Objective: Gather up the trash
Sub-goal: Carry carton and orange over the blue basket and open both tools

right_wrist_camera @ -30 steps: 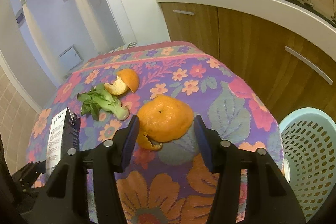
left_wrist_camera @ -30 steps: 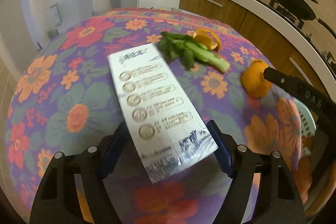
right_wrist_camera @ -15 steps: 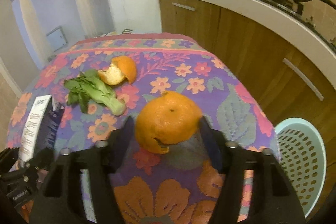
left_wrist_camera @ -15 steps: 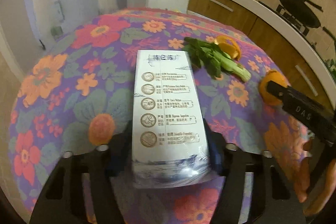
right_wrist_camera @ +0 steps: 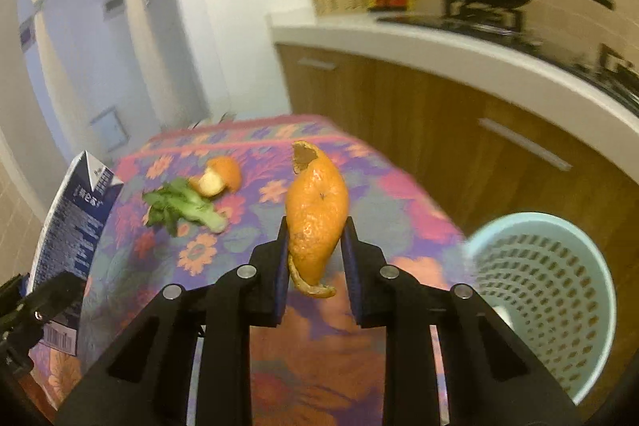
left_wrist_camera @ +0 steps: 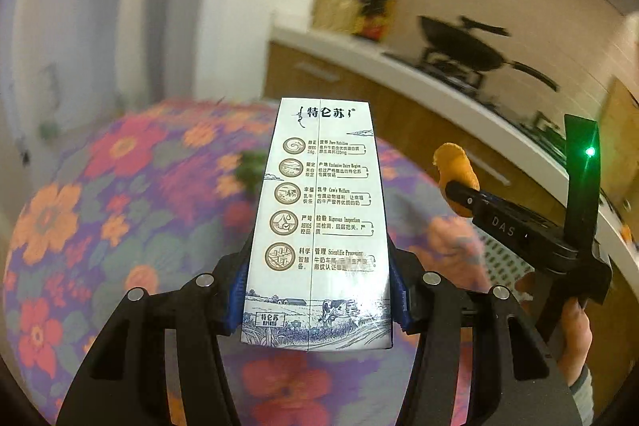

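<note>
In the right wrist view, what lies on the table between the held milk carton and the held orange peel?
A leafy green stalk and a second peel piece, touching each other.

The desk (right_wrist_camera: pixel 399 226) is covered by a purple cloth printed with orange, red and pink flowers and edged by a pink border at its far end. In the right wrist view, left of centre, a green leafy vegetable stalk (right_wrist_camera: pixel 181 206) is seen lying on the cloth, and a curled piece of orange peel (right_wrist_camera: pixel 217 176) is seen just beyond it, close to or touching its far end. In the left wrist view the cloth is blurred.
</note>
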### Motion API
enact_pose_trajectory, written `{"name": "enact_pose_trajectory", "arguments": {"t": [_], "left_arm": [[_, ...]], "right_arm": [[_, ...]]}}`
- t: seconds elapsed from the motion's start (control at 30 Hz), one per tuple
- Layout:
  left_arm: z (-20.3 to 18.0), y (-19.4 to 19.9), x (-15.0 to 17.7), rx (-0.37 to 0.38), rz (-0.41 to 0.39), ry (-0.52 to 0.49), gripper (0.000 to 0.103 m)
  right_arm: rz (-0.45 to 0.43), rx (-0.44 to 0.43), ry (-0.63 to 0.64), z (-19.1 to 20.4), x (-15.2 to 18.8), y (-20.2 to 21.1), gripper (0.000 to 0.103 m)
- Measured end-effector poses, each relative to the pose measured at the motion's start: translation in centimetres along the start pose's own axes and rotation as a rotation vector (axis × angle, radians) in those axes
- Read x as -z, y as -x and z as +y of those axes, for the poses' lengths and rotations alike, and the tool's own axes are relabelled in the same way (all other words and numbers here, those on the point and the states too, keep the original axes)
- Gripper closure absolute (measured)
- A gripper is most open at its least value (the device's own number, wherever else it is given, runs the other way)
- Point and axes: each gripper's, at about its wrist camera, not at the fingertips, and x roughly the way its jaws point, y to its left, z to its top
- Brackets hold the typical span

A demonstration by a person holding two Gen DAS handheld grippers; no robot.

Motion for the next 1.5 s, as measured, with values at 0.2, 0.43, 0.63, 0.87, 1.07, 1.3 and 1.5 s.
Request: {"name": "enact_pose_trajectory", "arguments": {"t": [0.2,0.43,0.63,0.87,1.07,1.3,1.5], "left_arm": [[-5.4,-0.7,-1.0,0.094,-0.018,-0.100,0.050],[-11.6,-3.1,-1.1,0.197,0.005,-0.183,0.050],[-16.2,-6.3,-0.3,0.268,0.059,-0.212,0.050],[-20.3,-10.2,1.4,0.291,0.161,-0.241,0.050],[-22.6,-12.5,2.3,0.284,0.225,-0.299,0.050],[-23.4,-14.4,3.2,0.275,0.280,-0.325,0.050],[-24.0,-14.8,3.2,0.286,0.296,-0.339,0.050]], "right_arm": [[-0.044,0.089,-0.112,-6.1,0.9,3.8,0.082],[-0.039,0.188,-0.243,-13.1,3.4,6.0,0.082],[-0.029,0.243,-0.281,-16.1,5.2,6.6,0.082],[-0.011,0.295,-0.298,-18.2,6.3,6.4,0.082],[0.023,0.288,-0.353,-20.2,7.3,6.0,0.082],[0.064,0.260,-0.417,-21.7,7.8,5.3,0.082],[0.075,0.254,-0.441,-22.1,8.0,5.1,0.079]]}}
